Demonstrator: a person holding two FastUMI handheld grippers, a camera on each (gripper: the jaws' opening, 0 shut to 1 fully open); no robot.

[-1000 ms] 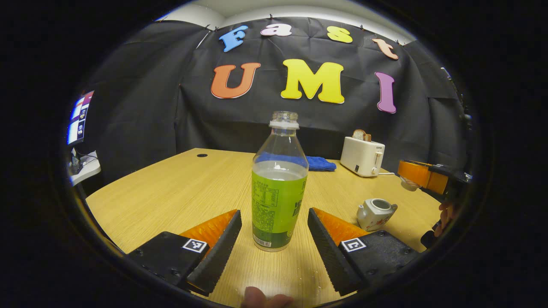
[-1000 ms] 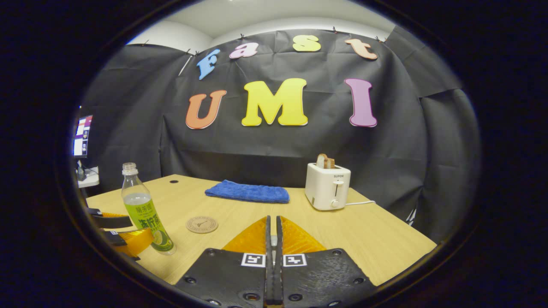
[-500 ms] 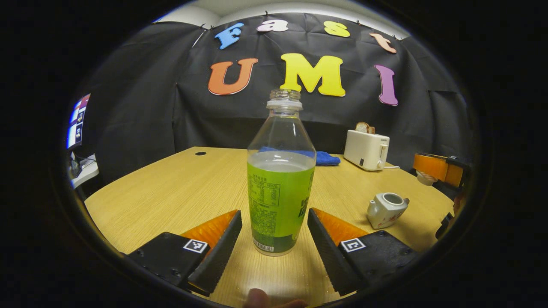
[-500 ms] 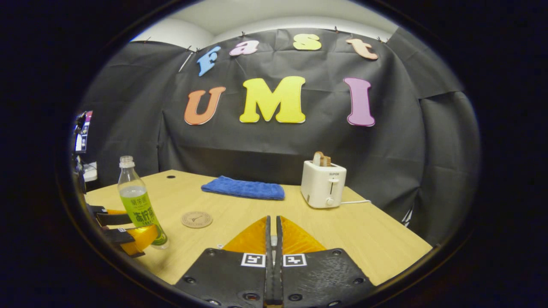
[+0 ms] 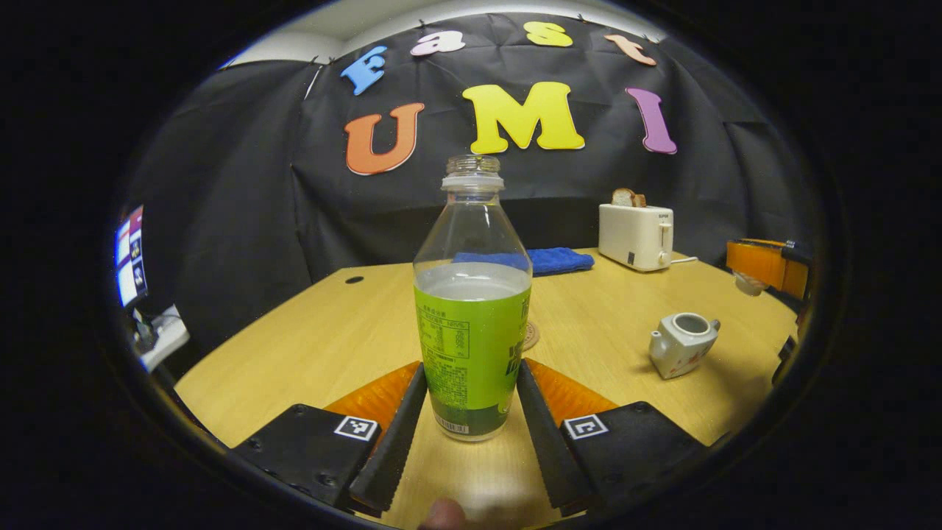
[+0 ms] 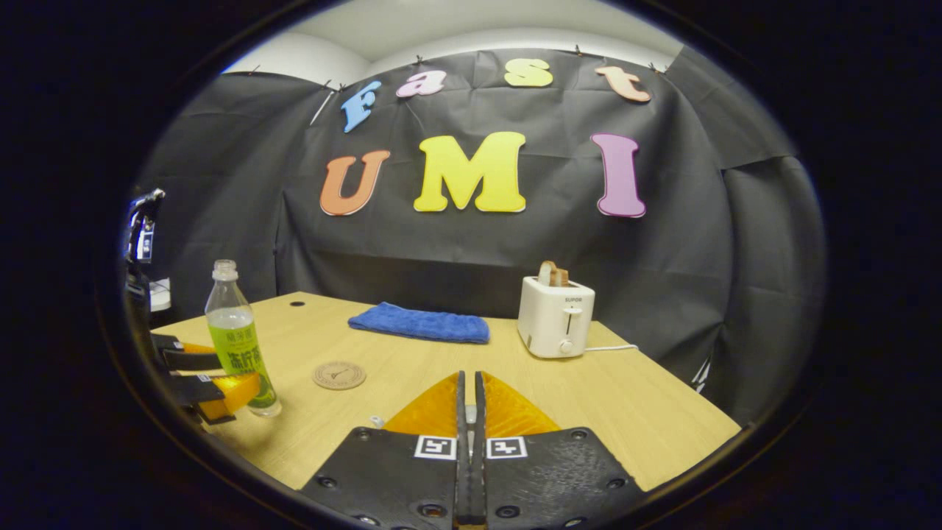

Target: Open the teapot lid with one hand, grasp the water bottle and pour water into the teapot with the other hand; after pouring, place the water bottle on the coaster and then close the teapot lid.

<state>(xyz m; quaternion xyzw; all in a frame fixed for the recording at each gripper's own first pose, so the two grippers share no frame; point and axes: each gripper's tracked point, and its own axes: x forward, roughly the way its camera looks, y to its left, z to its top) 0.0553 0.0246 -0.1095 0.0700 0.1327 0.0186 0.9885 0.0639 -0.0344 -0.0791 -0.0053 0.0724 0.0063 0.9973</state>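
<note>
A clear water bottle (image 5: 471,324) with a green label and no cap stands upright on the table, about half full. My left gripper (image 5: 471,368) is shut on its lower part, both fingers pressing the label. In the right gripper view the bottle (image 6: 235,346) and left gripper (image 6: 199,375) sit at the far left. The white teapot (image 5: 681,342) stands with its mouth uncovered to the right. Above and beyond it my right gripper (image 5: 765,265) holds the small white lid (image 5: 745,283). The right gripper (image 6: 469,379) has its fingers pressed together. A round coaster (image 6: 338,375) lies behind the bottle.
A white toaster (image 6: 556,324) with bread in it stands at the back right, its cord trailing right. A folded blue cloth (image 6: 419,324) lies at the back of the wooden table (image 6: 625,412). A screen (image 5: 131,254) hangs off the table's left side.
My left gripper's fingers have closed in from either side until they touch the bottle. The right gripper with the lid has stayed nearly still above the teapot.
</note>
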